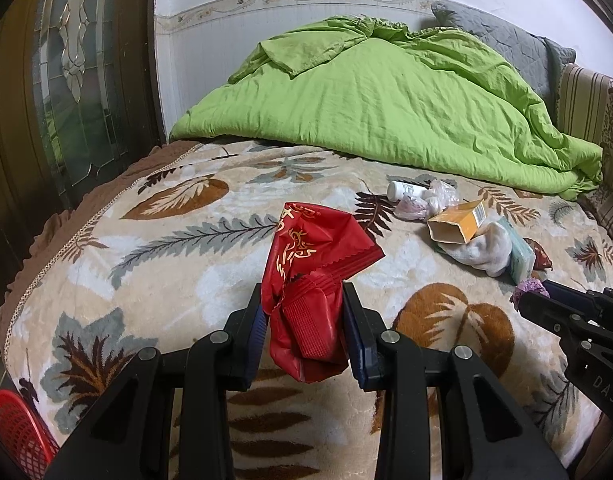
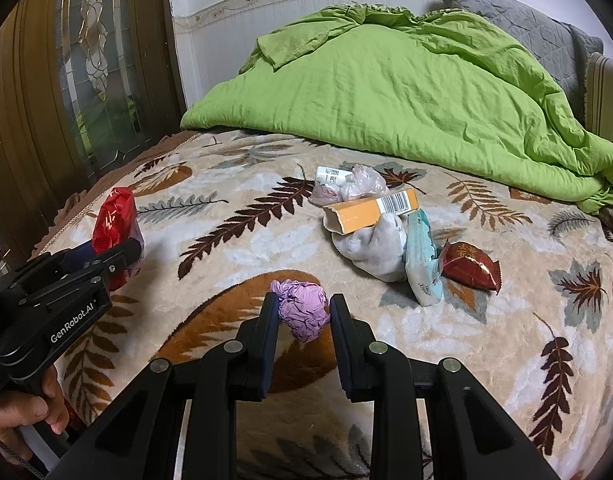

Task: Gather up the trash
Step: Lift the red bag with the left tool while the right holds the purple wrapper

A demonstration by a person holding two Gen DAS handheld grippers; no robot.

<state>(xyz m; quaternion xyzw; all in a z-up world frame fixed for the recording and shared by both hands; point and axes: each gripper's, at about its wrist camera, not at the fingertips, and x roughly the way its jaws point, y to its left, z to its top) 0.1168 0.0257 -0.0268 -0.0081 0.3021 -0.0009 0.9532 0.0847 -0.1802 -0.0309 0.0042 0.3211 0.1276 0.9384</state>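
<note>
Left gripper [image 1: 302, 300] clamped on red wrapper [image 1: 310, 264], held above bed [image 1: 186, 264] near its left edge. Right gripper [image 2: 302, 312] pinches crumpled purple paper ball [image 2: 302, 308], apparently lifted. Trash pile [image 2: 378, 224] mid-bed.

The red wrapper [image 1: 314, 280] in the left gripper [image 1: 302, 308] is glossy, crinkled foil-like plastic. The purple ball [image 2: 302, 312] is matt, crumpled paper. The grippers are matt black plastic (with shiny metal pins). The leaf-patterned blanket [image 1: 166, 240] looks plush; the far green quilt [image 1: 386, 100] is wrinkled matt cloth.
</note>
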